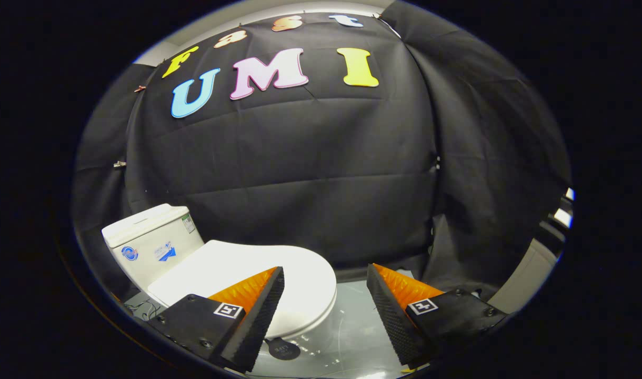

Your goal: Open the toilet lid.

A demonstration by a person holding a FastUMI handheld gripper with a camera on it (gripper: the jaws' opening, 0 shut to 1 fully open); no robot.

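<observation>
Black cloth wall [310, 173]: hangs creased across the back of the booth and wraps round on the right, reaching down behind the toilet. Floor [347, 326]: pale grey, glossy, with faint reflections, running between the fingers and out to the foot of the cloth. Toilet [194, 263]: white, standing on the floor to the left, turned at an angle so its front rim points toward the gap between the fingers. Tank [150, 239]: white, boxy, at the rear left of the toilet, close to the cloth, with small stickers on its front and side that are too small to make out. Lid [247, 273]: white, oval, lying flat and closed over the bowl; its front edge sits behind and partly under the left finger. Gripper [325, 292]: held above the floor, fingers spread wide apart, pinching nothing; the left finger overlaps the lid's front part in view, though contact cannot be told, and the right finger hangs over bare floor, well apart from the toilet. Small dark round disc [283, 349]: on the floor just below the bowl's front.
</observation>
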